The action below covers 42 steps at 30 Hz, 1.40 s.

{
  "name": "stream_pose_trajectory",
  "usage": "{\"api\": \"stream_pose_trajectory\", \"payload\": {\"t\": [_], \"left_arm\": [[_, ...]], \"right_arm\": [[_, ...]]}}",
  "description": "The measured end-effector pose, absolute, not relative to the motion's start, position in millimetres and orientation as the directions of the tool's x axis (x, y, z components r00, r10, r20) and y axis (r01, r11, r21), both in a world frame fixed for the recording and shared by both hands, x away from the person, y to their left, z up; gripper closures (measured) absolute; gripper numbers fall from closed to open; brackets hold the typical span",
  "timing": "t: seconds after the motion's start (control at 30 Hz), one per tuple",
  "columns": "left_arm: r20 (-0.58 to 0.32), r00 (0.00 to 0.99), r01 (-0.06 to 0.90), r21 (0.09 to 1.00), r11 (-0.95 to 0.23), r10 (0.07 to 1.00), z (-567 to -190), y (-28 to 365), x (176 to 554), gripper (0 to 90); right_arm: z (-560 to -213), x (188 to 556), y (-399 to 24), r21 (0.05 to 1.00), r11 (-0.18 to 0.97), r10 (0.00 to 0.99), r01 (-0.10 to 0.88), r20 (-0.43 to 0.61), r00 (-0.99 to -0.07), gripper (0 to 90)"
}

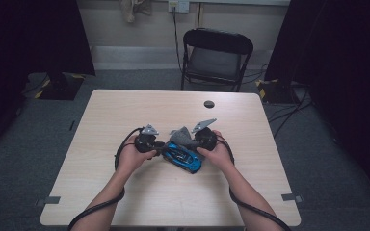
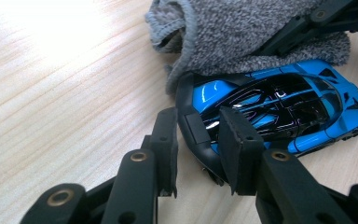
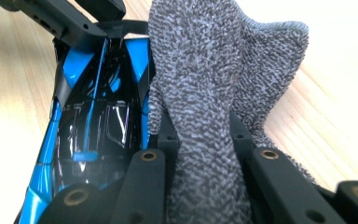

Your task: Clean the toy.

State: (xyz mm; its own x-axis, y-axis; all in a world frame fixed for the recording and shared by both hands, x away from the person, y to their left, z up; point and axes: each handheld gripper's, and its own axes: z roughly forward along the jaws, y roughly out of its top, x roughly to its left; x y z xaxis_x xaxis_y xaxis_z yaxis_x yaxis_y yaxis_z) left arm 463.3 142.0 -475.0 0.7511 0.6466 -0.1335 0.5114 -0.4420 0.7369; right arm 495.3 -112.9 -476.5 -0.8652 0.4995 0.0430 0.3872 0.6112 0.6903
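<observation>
at the table's middle [image 1: 125, 101], from left to right: the left gripper [image 1: 155, 144] is clamped on one end of the blue toy car [image 1: 183, 156], its pads [image 2: 235, 140] pressing on the car's dark end piece [image 2: 193, 135], as the left gripper view shows. the car lies flat on the wood between the two hands, its long axis running from the left gripper away toward the right and a little nearer the person. on its far flank rests the grey cloth [image 1: 183, 136], bunched and pinched tight in the right gripper [image 1: 198, 140]; in the right gripper view the cloth [image 3: 205, 116] rises between the jaws just beside the car's roof [image 3: 98, 116]. judging by this, a wipe would run along the car's length, the right hand being the nearer to its open side.
</observation>
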Motion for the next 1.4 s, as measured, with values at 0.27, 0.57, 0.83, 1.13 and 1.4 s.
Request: {"api": "stream_pose_trajectory", "payload": {"t": [0.27,0.57,0.83,1.13,1.4], "left_arm": [[-0.134,0.751,0.512,0.736,-0.443,0.646,-475.0,141.5,463.2,68.2],[-0.134,0.749,0.512,0.738,-0.439,0.648,-475.3,141.3,462.7,68.3],[-0.14,0.753,0.513,0.736,-0.441,0.643,-475.1,137.3,462.0,68.3],[-0.131,0.754,0.51,0.734,-0.448,0.644,-474.3,136.1,461.9,68.4],[-0.128,0.748,0.511,0.737,-0.442,0.651,-474.7,138.5,462.0,69.0]], "right_arm": [[-475.5,490.0,-124.3,0.685,0.613,0.502,0.393,0.046,-0.864,74.5],[-474.6,483.0,-136.0,0.681,0.614,0.507,0.398,0.045,-0.861,74.5],[-475.8,473.7,-147.7,0.693,0.599,0.516,0.401,0.048,-0.855,74.5],[-475.2,466.3,-157.1,0.685,0.608,0.519,0.401,0.039,-0.854,74.1],[-475.3,462.2,-164.3,0.683,0.599,0.523,0.418,0.061,-0.85,74.0]]}}
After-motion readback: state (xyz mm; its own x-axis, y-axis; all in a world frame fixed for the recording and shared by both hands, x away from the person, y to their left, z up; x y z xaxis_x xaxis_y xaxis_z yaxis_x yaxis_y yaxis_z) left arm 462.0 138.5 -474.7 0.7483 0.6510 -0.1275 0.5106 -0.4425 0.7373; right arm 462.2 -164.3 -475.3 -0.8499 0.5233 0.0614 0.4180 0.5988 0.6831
